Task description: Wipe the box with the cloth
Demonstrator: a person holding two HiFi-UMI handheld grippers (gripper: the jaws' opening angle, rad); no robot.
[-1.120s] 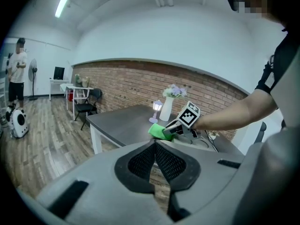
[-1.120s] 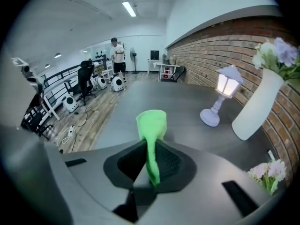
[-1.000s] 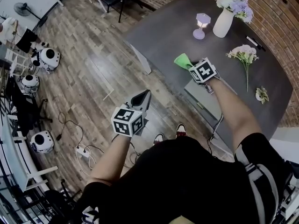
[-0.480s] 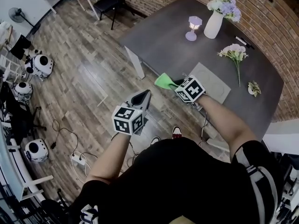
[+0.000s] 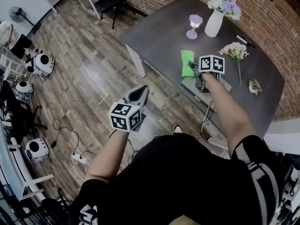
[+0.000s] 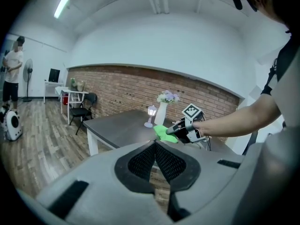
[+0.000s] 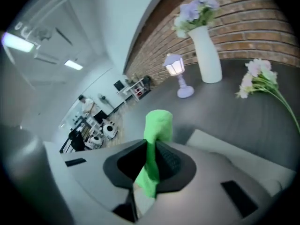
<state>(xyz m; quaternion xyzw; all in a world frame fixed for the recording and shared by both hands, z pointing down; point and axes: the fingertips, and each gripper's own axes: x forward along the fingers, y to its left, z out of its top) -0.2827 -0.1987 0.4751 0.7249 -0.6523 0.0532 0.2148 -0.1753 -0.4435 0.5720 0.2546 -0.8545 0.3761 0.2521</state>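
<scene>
The green cloth [image 5: 187, 62] hangs from my right gripper [image 5: 193, 66], which is shut on it above the dark table [image 5: 159, 36]. A flat grey box [image 5: 226, 85] lies on the table right under that gripper and is mostly hidden by it. In the right gripper view the cloth [image 7: 157, 125] sticks out between the shut jaws [image 7: 152, 146], with the pale box [image 7: 225, 151] just beyond. My left gripper [image 5: 137, 95] hovers over the wooden floor, off the table, shut and empty. From the left gripper view, jaws [image 6: 154, 145] closed, I see the cloth [image 6: 161, 132] ahead.
On the table stand a white vase of flowers [image 5: 214, 22] and a small lilac lamp [image 5: 193, 26], with a loose flower bunch [image 5: 236, 53], a marker [image 5: 244, 41] and a sprig [image 5: 254, 86]. A chair [image 5: 110, 1], round white robots [image 5: 42, 64] and a power strip [image 5: 79, 157] occupy the floor.
My right gripper carried the cloth from the table's near edge back over the table, onto the box area. The left gripper has barely moved.
</scene>
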